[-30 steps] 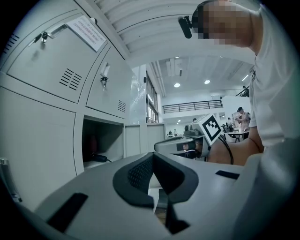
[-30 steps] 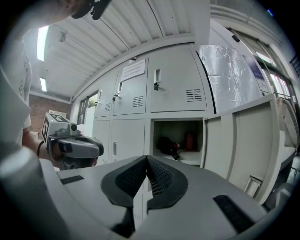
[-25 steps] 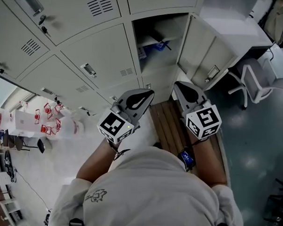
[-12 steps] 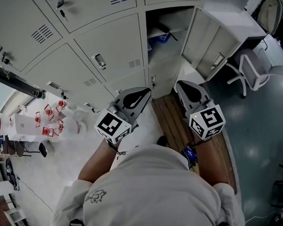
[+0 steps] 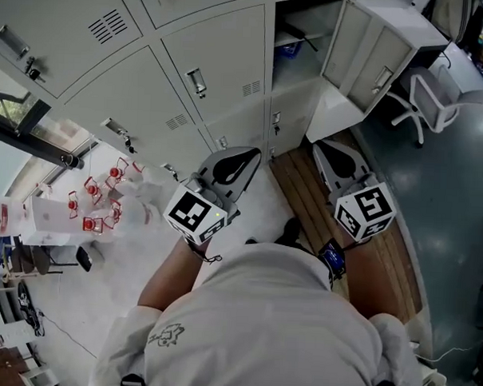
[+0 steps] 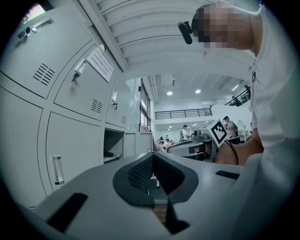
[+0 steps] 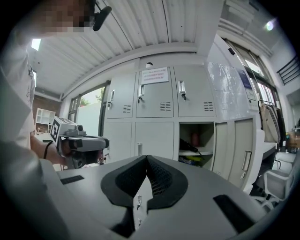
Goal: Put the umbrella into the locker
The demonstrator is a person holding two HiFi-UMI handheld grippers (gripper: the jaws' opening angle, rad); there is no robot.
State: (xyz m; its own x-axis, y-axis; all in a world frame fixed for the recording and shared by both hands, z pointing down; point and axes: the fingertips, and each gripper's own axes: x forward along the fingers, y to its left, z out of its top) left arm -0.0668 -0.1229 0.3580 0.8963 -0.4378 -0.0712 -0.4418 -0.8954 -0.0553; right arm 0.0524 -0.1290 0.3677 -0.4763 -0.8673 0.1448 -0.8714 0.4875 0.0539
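The open locker [image 5: 300, 39] stands at the top of the head view, its door [image 5: 367, 54] swung to the right. On its shelf lie a dark rod-like thing [image 7: 187, 145] and something blue [image 5: 289, 48]; whether the dark thing is the umbrella I cannot tell. My left gripper [image 5: 253, 154] and right gripper [image 5: 320, 147] are held side by side in front of the person, well short of the lockers, both pointing level. Both are shut with nothing between the pads [image 6: 140, 171], [image 7: 159, 176]. Each gripper view shows the other gripper beside it: the right gripper [image 6: 197, 147], the left gripper [image 7: 79, 143].
A wall of closed grey lockers [image 5: 174, 89] runs to the left of the open one. A white chair [image 5: 429, 108] stands right of the locker door. A wooden strip [image 5: 305, 203] runs along the floor under the grippers. A table with red things [image 5: 97, 210] is at the left.
Both grippers and the person have drawn back from the lockers; the open locker has slid toward the top edge of the head view. Both grippers stay shut and empty.
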